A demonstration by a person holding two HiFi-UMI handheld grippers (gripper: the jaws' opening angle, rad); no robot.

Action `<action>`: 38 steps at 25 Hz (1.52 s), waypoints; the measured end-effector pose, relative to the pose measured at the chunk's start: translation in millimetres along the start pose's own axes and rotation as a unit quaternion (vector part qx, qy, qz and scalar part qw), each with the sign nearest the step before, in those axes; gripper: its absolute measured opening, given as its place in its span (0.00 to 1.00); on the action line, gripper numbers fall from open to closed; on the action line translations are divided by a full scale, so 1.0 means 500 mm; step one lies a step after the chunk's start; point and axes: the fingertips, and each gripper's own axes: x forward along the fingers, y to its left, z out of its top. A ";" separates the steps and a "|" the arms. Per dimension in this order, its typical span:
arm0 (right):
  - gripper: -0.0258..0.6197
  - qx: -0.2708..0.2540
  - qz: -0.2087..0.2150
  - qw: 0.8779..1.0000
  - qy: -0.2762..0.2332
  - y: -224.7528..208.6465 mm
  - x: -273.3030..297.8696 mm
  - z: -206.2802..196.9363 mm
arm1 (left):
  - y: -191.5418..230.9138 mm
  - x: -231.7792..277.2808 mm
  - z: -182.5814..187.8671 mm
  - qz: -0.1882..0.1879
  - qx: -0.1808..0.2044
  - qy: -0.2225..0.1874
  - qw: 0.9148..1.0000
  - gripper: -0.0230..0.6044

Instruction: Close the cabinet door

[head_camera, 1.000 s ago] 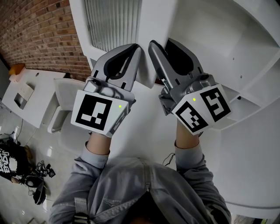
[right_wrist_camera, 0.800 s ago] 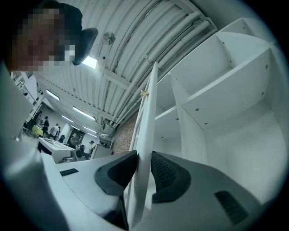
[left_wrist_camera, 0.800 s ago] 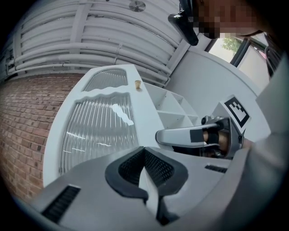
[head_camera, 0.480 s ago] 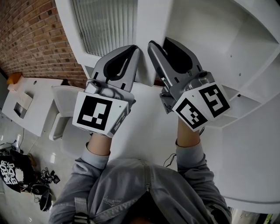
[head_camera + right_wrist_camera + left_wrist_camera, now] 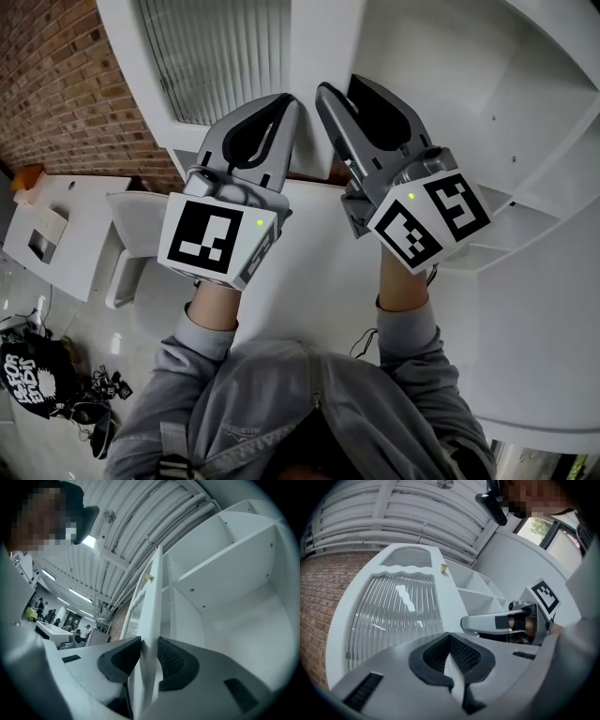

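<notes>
The stiff, likely light door pushes best at its free edge, which the right tool straddles with jaws just opening; the left tool is clenched empty.

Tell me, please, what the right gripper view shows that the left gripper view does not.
Only the right gripper view: people at distant tables, and the cabinet door's edge between the right gripper's jaws, which have just been opening. Only the left gripper view: the ribbed glass pane face-on and that gripper's marker cube. Both: cabinet shelves, ceiling pipes.
</notes>
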 end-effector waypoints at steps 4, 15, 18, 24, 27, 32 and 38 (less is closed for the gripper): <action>0.25 -0.008 -0.014 1.000 0.002 -0.012 0.004 -0.007 | 0.003 0.010 -0.009 -0.001 0.001 0.001 1.000 0.05; 0.25 -0.059 -0.075 0.995 0.013 -0.042 0.021 -0.020 | 0.027 0.042 -0.017 -0.004 -0.006 -0.004 1.000 0.05; 0.24 -0.063 -0.081 0.995 0.018 -0.050 0.019 -0.029 | 0.031 0.047 -0.020 -0.001 -0.015 -0.009 1.000 0.05; 0.22 -0.060 -0.092 0.994 0.023 -0.062 0.006 -0.040 | 0.022 0.055 -0.030 -0.011 -0.005 -0.002 1.000 0.05; 0.22 -0.060 -0.093 0.993 0.026 -0.063 0.005 -0.040 | 0.021 0.057 -0.031 -0.011 -0.007 -0.002 1.000 0.05; 0.21 -0.061 -0.101 0.993 0.025 -0.060 -0.003 -0.036 | 0.020 0.058 -0.032 -0.014 -0.011 -0.001 1.000 0.05; 0.09 -0.062 -0.125 0.990 0.023 -0.051 -0.021 -0.041 | 0.029 0.062 -0.036 -0.015 -0.016 -0.001 1.000 0.05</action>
